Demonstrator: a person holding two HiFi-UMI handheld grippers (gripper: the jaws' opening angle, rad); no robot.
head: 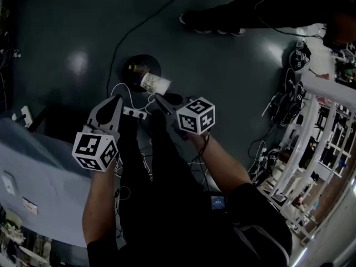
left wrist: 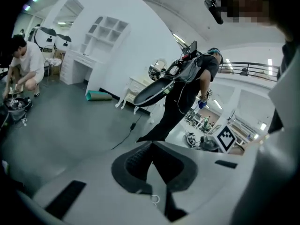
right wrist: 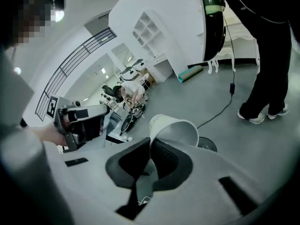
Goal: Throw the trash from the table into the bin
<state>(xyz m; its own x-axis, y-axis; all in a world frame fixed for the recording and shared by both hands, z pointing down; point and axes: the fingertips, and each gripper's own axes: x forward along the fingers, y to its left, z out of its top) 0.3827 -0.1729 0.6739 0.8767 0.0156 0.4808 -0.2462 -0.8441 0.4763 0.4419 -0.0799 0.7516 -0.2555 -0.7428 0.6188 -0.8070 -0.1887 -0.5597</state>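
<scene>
Your right tool point(head: 159, 97) is clenched on the paper cup point(head: 154, 83) over the bin point(head: 138, 65), not dropped yet; left tool point(head: 115, 100) is closed on nothing.

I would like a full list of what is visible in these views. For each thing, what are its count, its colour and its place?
paper cup: one, white, held above the floor
round object: one, black, on the floor beyond the cup; perhaps the bin
power strip: one, white, on the floor
table: one, blue-grey, lower left of the head view
shelf unit: one, white, right edge
standing person: one, dark clothes, beyond the cup
crouching person: one, white shirt, far left
left claw: one, grey, shut, empty
right claw: one, grey, shut on the cup's rim
</scene>
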